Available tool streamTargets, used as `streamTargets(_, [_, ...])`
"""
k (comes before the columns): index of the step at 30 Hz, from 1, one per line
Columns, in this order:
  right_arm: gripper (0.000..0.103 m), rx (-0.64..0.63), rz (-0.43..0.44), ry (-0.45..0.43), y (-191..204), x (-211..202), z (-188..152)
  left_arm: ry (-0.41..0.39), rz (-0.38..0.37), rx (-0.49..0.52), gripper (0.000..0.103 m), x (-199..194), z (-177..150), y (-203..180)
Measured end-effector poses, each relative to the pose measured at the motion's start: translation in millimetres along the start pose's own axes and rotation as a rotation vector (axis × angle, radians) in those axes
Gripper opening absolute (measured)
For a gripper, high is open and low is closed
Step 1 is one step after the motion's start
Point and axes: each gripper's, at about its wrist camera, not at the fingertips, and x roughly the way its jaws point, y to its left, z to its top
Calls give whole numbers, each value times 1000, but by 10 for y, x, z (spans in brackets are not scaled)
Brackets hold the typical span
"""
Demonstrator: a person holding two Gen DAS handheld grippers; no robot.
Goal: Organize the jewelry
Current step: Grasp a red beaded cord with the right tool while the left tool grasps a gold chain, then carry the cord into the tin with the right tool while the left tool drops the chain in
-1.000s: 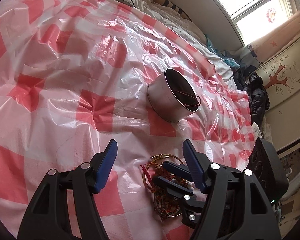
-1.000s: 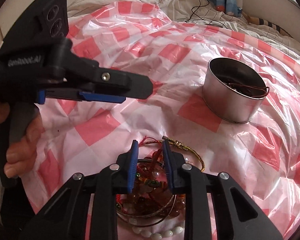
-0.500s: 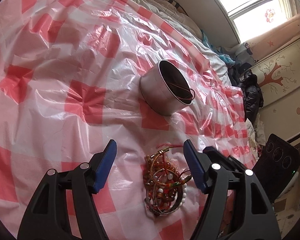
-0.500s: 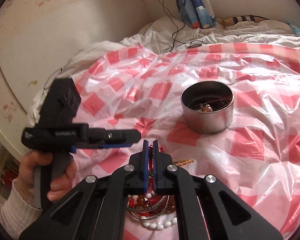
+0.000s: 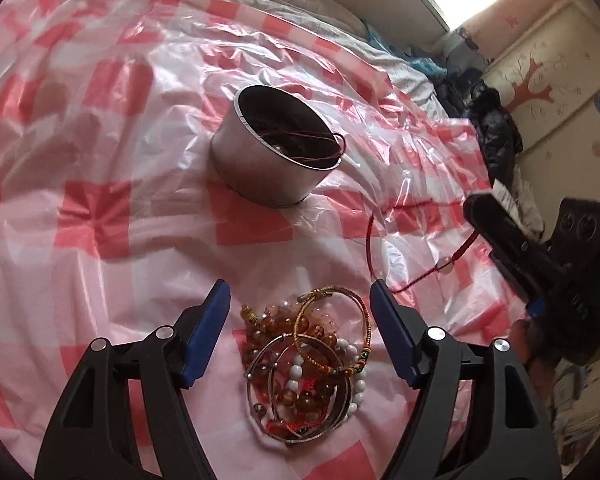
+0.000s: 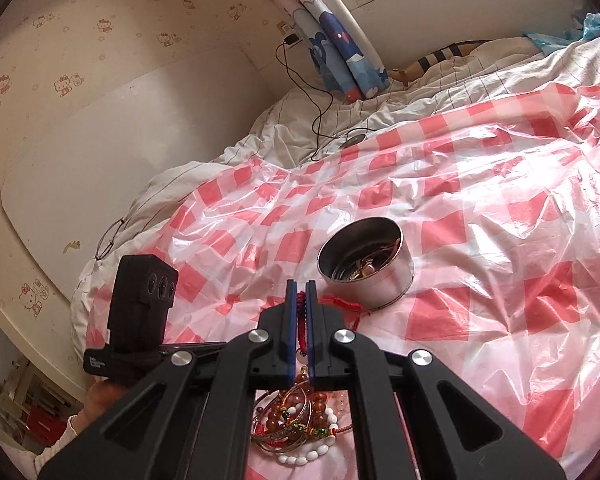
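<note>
A thin red cord (image 6: 300, 322) is pinched tight between the blue pads of the right gripper (image 6: 299, 300); only the left view shows it looping long (image 5: 374, 248). The left gripper (image 5: 300, 304) is held wide, nothing gripped, its jaws lately spreading. Round beads and shiny bangles (image 5: 306, 364) are piled near it. Farther off, a smooth round metal tin (image 5: 268, 164) is set on crinkly checked plastic (image 5: 100, 216).

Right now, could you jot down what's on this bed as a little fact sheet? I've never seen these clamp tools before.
surface: red-and-white checked plastic sheet over bedding
container: round metal tin, upright, some jewelry already inside
pile: tangled bracelets and beads, on the sheet near the tin
left gripper: open, above the pile, holding nothing
right gripper: shut on red cord bracelet, lifted off the pile
</note>
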Motion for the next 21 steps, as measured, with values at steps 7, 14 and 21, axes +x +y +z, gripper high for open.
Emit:
streamTargets(7, [5,64,-10,-49,-191,-144,85,85,95,273,68,410,-27,-378])
streamTargets(14, [5,75,-8,-56,-228,-163,97,93,136,336,18,488,-65,-376])
streamTargets(21, [5,82,-7,-66,-236,-187,112,62,103,311,7,307,-59,-366])
